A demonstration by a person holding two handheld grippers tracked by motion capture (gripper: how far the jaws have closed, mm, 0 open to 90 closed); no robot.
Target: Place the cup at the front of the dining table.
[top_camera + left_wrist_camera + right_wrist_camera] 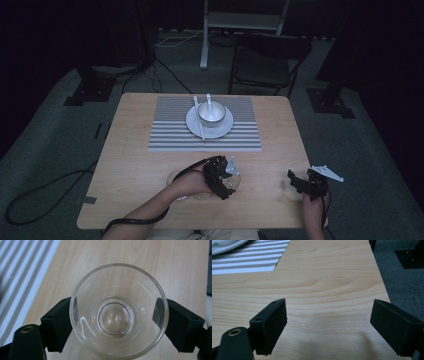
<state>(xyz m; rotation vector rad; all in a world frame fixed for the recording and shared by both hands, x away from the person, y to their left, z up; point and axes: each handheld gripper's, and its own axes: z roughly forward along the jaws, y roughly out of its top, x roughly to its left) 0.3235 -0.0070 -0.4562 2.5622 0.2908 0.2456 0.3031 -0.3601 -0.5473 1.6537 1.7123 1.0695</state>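
A clear drinking glass stands upright on the wooden table, seen from above between the two black jaws of my left gripper. Both pads press on its sides, so the gripper is shut on it. In the high view the left gripper and the glass sit near the table's front edge, about the middle. My right gripper hovers low at the front right of the table. In its own view the right gripper stands open, with bare wood between its jaws.
A grey striped placemat lies at the back middle with a white plate, a metal bowl, a spoon and a chopstick. A faint clear rim left of my left hand looks like another glass. A chair stands beyond the table.
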